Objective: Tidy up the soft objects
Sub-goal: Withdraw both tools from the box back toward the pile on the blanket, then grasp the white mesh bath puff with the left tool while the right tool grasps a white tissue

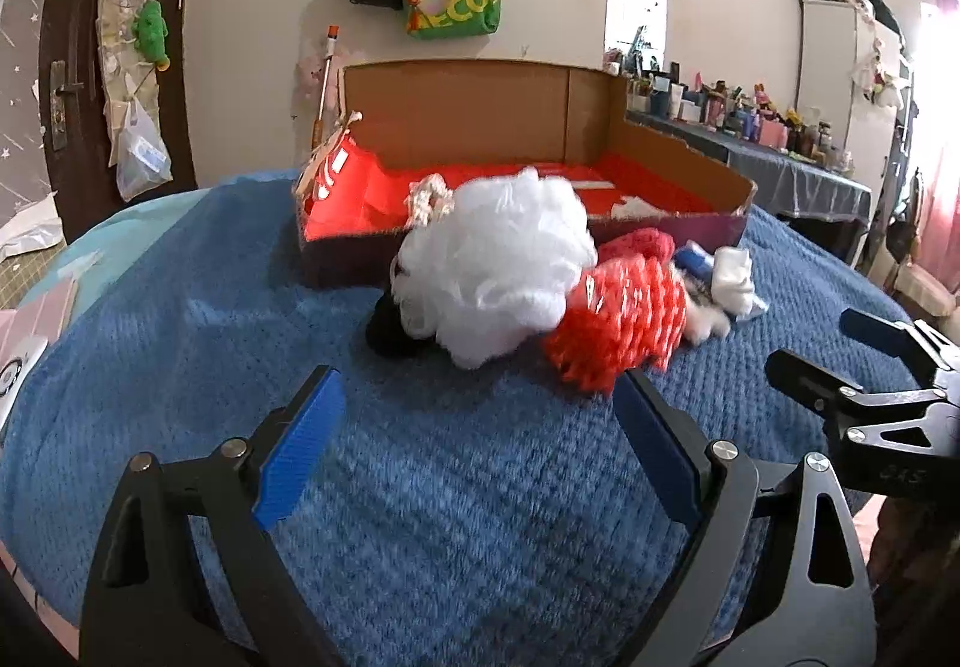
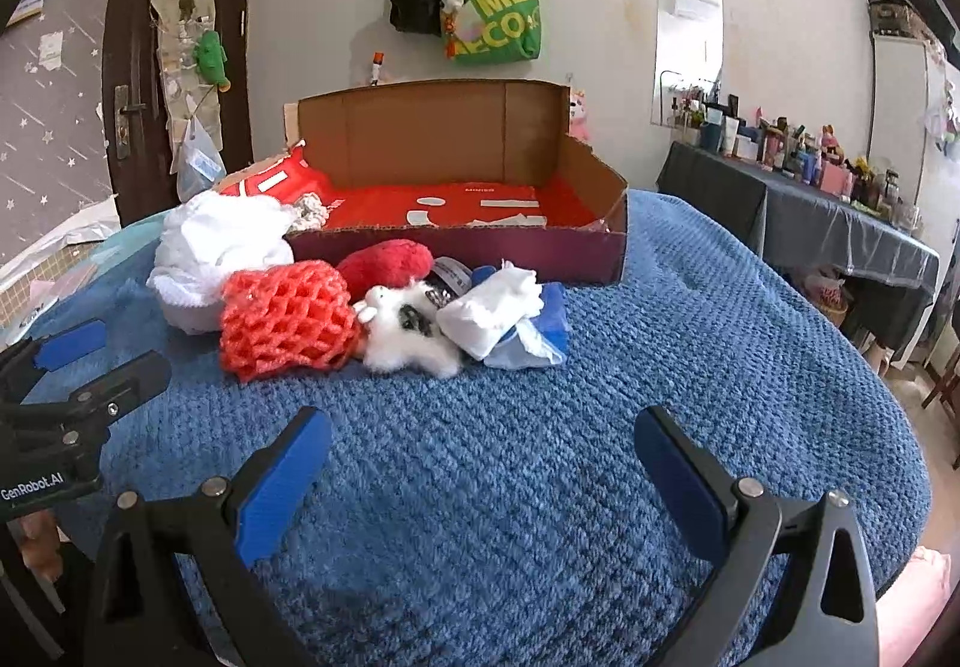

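A bed under a blue knitted blanket (image 2: 540, 457) carries an open cardboard box (image 2: 456, 253) and, ahead of the right claw (image 2: 483, 463), a heap of soft objects (image 2: 360, 307).

The room is evenly and fairly brightly lit by soft daylight. Strong glare is seen at the far right edge of the left wrist view, where a window area (image 1: 945, 37) is washed out to white and pink. Only faint shadows are cast on the blue blanket (image 2: 540, 427). Straight lines are bowed by fisheye distortion, and the corners are vignetted black. Slight blur is noticed on the white mesh puff (image 1: 498, 265).
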`<state>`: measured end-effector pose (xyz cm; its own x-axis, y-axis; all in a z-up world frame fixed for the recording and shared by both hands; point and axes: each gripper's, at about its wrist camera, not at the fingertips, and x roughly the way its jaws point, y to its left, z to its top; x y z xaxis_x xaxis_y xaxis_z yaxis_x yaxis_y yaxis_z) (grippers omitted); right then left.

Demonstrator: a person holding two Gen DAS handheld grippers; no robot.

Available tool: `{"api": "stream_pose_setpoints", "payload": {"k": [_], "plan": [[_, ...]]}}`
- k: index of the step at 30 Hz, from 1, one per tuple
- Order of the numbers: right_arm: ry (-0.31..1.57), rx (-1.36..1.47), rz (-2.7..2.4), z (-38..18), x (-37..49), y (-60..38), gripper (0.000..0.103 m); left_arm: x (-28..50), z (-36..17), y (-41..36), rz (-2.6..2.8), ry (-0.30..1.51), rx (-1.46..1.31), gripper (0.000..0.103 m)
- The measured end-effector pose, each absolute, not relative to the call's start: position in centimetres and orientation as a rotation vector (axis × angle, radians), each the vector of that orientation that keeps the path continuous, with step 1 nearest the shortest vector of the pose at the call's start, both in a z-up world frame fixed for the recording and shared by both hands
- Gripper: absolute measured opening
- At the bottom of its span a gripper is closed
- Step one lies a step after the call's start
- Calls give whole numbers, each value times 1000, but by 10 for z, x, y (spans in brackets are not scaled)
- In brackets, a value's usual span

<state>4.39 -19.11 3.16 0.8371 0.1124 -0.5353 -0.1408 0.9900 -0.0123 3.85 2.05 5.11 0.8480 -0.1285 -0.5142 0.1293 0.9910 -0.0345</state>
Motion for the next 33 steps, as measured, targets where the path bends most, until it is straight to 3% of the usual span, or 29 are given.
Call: {"api": "stream_pose_setpoints", "payload": {"k": [9,16,19,21,24,25,27,28,33], "plan": [[592,11,153,49,80,-198,103,69,73,20,-180,537,-1,91],[643,22,152,52,111,-197,88,96,79,13,-218,563,22,91],[680,27,156,49,123,-197,84,106,74,9,-234,597,27,83],[703,32,170,46,128,-197,74,112,71,9,-232,617,26,70],[756,36,196,38,135,-196,50,117,68,12,-240,629,10,60],[764,43,208,36,136,-196,38,118,68,12,-242,630,8,58],[760,52,223,36,134,-197,31,116,70,11,-244,624,12,51],[755,52,231,37,132,-197,20,114,71,11,-245,619,13,50],[711,51,231,45,123,-198,18,108,79,12,-259,602,10,43]]}}
